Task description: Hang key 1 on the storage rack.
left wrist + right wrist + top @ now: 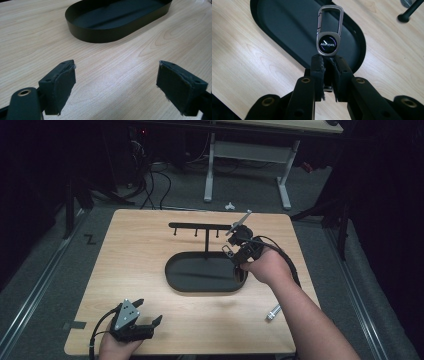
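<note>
At the bottom of the high view, lower left, the left gripper [150, 322] rests at the near edge of the wooden table [125, 270], a hand behind it and its cable looping off to the left. Its jaws stand wide apart with nothing between them; in the left gripper view the two black pads [62, 85] sit at the lower corners of the frame over bare wood, well short of the tray.

Farther in, at the lower right of the high view, a small silver metal cylinder [273, 312] lies alone on the table beside the person's right forearm.

At the middle of the table is the black oval tray [172, 275], from which a thin post rises to a black hanger bar [200, 225] with small pegs hanging under it. In the left gripper view the tray's wall [100, 37] fills the upper centre.

The right gripper [231, 251] is held above the tray's right end, just below the right end of the bar. Its jaws are nearly closed and pinch the lower edge of a metal carabiner keychain [328, 37] bearing a round HAVAL badge. In the right gripper view the keychain stands straight up out of the pads [318, 72], badge just above the fingertips, clip loop at the top centre of the frame, over the tray's dark floor. A rounded black peg tip [403, 17] shows at the upper right corner, apart from the keychain.
</note>
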A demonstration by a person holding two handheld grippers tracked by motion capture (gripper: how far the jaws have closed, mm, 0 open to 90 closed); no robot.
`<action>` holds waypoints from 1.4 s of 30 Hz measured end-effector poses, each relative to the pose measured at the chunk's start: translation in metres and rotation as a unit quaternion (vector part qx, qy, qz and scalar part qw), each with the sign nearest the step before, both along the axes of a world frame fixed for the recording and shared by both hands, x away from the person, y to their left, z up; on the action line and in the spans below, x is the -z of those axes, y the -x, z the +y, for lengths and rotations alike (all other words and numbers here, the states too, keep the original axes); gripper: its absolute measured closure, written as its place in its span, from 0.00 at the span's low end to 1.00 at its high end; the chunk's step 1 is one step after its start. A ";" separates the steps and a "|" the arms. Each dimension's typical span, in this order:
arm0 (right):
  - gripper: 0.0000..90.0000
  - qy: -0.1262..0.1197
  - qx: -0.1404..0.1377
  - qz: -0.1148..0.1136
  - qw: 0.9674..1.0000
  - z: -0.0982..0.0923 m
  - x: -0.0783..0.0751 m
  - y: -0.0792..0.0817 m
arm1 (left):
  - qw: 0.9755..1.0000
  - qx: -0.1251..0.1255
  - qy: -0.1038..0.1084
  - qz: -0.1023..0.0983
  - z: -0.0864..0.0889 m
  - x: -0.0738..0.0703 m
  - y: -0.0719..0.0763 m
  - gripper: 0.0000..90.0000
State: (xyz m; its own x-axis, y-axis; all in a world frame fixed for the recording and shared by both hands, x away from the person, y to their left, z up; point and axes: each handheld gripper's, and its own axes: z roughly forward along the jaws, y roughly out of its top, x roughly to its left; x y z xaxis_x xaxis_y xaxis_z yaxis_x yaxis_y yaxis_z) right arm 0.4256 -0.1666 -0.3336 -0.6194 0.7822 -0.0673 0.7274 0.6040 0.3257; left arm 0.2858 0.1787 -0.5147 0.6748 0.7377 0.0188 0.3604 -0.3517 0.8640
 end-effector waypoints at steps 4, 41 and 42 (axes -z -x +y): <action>0.90 -0.004 0.002 -0.007 1.000 0.001 -0.008 -0.005 | 1.000 0.001 -0.001 0.001 0.000 0.000 0.000 0.18; 0.90 -0.003 0.020 -0.014 1.000 0.027 0.002 -0.040 | 1.000 0.005 -0.008 0.003 -0.001 0.002 -0.001 0.18; 0.90 -0.001 0.020 -0.015 1.000 0.026 0.003 -0.041 | 1.000 0.007 -0.009 0.004 -0.001 0.002 -0.001 0.18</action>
